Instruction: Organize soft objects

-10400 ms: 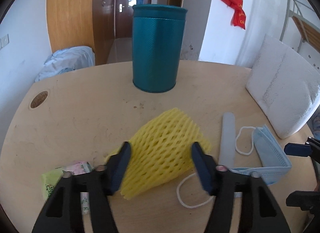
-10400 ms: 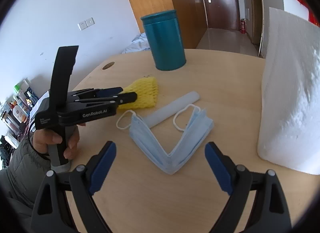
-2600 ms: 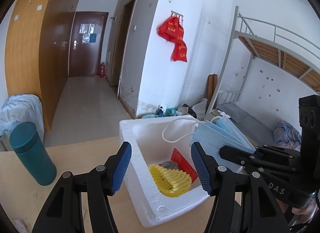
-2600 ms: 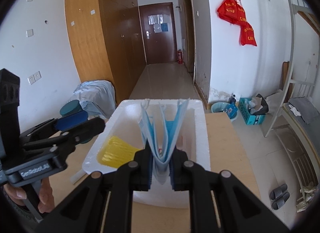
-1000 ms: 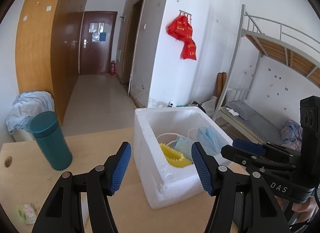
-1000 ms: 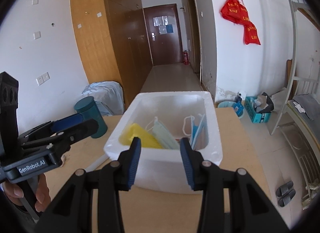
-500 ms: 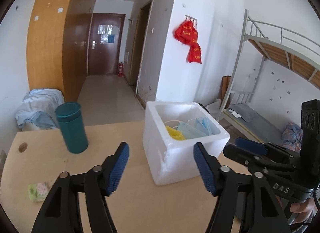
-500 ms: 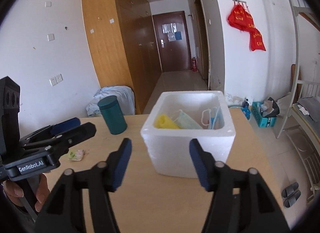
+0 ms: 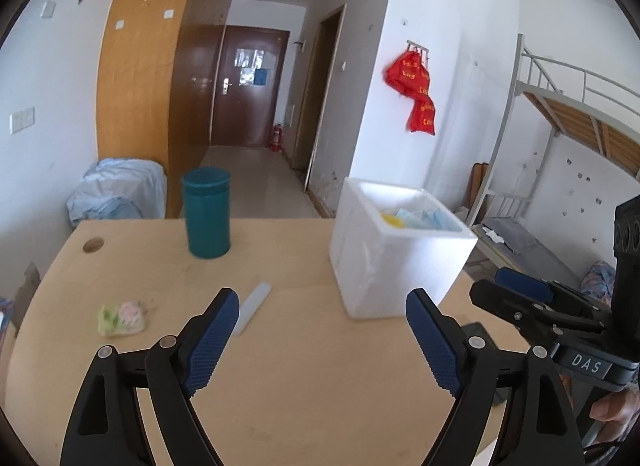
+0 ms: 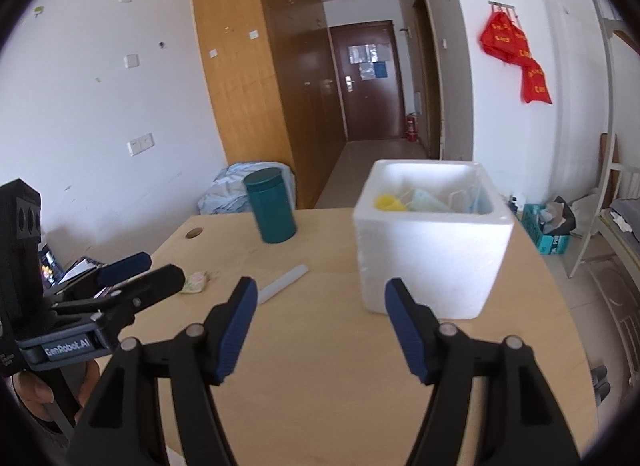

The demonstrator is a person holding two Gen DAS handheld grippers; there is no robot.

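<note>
A white foam box [image 9: 396, 262] [image 10: 428, 262] stands on the wooden table. Inside it lie the yellow foam net [image 9: 390, 218] [image 10: 387, 201] and blue face masks [image 9: 420, 217] [image 10: 430, 201]. My left gripper [image 9: 322, 336] is open and empty, well back from the box and above the table. My right gripper [image 10: 322, 322] is open and empty, also back from the box. A small green and pink tissue packet [image 9: 121, 318] [image 10: 195, 281] and a pale flat strip [image 9: 252, 308] [image 10: 284, 284] lie on the table to the left of the box.
A teal canister [image 9: 207, 211] [image 10: 271, 205] stands at the far left of the table [image 9: 304, 386]. A cable hole [image 9: 93, 244] is near the far left corner. A bunk bed [image 9: 560, 137] stands to the right, past the table edge.
Both grippers have drawn back and away from the foam box, which looks smaller now. The packet and strip on the table have come into view. Both grippers stay open and empty.
</note>
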